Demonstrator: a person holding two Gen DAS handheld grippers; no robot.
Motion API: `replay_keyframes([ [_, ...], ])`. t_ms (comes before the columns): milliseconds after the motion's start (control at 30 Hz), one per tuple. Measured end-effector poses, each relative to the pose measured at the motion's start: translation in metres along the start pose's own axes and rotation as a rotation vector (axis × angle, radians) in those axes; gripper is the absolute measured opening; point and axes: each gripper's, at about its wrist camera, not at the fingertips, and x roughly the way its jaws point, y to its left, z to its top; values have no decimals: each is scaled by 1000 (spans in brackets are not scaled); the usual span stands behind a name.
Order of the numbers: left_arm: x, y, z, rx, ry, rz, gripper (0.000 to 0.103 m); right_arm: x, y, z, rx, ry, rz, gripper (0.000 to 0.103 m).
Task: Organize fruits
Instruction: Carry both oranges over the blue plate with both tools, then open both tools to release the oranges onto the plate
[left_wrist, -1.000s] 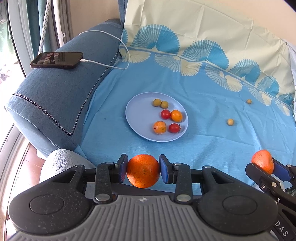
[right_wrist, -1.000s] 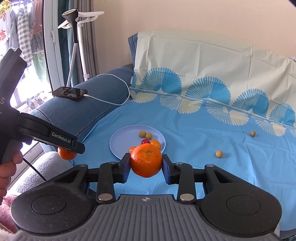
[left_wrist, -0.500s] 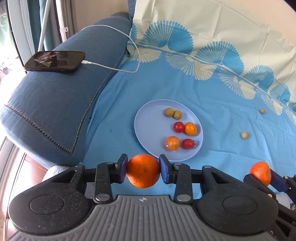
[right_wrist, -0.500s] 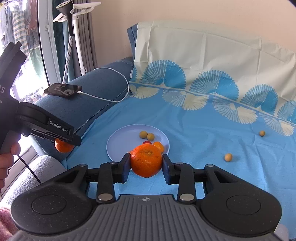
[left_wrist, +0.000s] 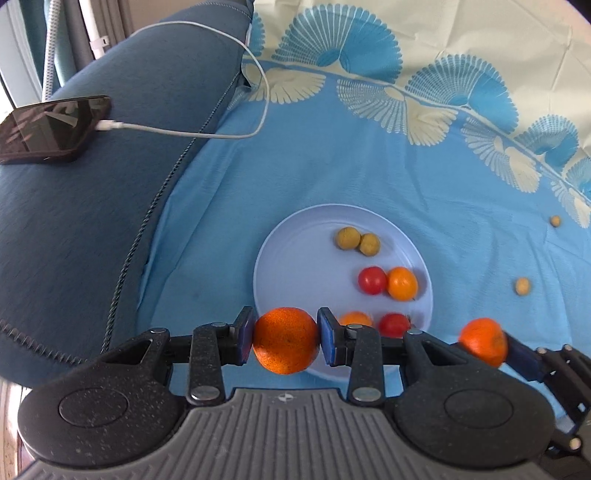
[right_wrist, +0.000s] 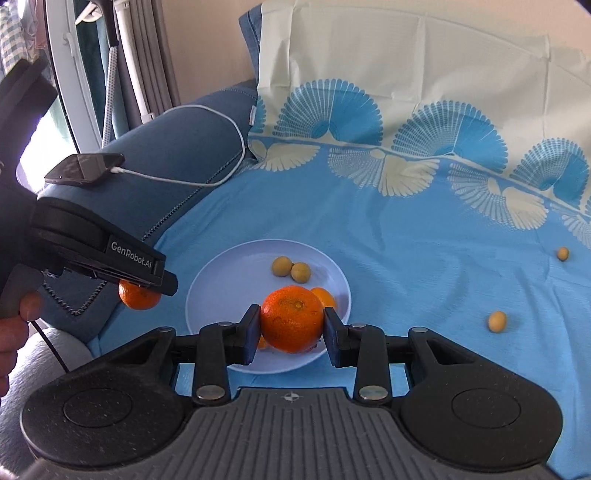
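My left gripper (left_wrist: 286, 338) is shut on an orange mandarin (left_wrist: 286, 341), held above the near rim of a pale blue plate (left_wrist: 295, 266). My right gripper (right_wrist: 291, 326) is shut on a second mandarin (right_wrist: 291, 319), which hangs over the plate (right_wrist: 229, 280) in the right wrist view. That second mandarin (left_wrist: 483, 341) shows at the lower right of the left wrist view. The plate carries two yellow-green fruits (left_wrist: 347, 238), two red cherry tomatoes (left_wrist: 372, 280) and two small orange fruits (left_wrist: 402, 282). Some of these are hidden behind the mandarins.
Two small yellow fruits (left_wrist: 522, 286) (left_wrist: 554, 220) lie loose on the blue sheet (left_wrist: 369, 166) to the right of the plate. A phone (left_wrist: 51, 127) with a white cable (left_wrist: 221, 136) rests on the blue sofa arm (left_wrist: 92, 221) at left. A person's hand (right_wrist: 18, 321) holds the left gripper.
Both grippers have moved forward and down toward the plate, each still holding its mandarin. The plate and fruits now appear larger and nearer.
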Motion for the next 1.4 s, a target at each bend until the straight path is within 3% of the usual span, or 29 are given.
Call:
replay_keyframes([
  [567,88,-8,30,43,90,52,41,98,-7,9,1,109,18,37],
  [633,90,-8,32,56,89,60,56,102,-7,9,-1,113,25,38],
  [667,87,-7,32,56,75,65,78,103,-9,9,2,112,33,39],
  [700,81,-5,33,48,47,69,97,103,-9,10,7,114,44,49],
  [733,74,-4,33,41,14,72,102,101,-10,11,10,116,55,57],
  [767,66,-3,32,40,-14,73,103,99,-11,12,14,111,60,71],
  [800,60,-3,31,50,-22,79,103,94,-12,13,14,105,60,78],
  [967,32,1,19,78,2,104,103,61,-15,14,44,110,42,90],
  [1133,-6,4,-9,66,29,139,103,5,-11,2,77,91,16,96],
  [1400,-67,5,-68,16,-3,116,103,-87,8,-23,68,-65,-54,102],
])
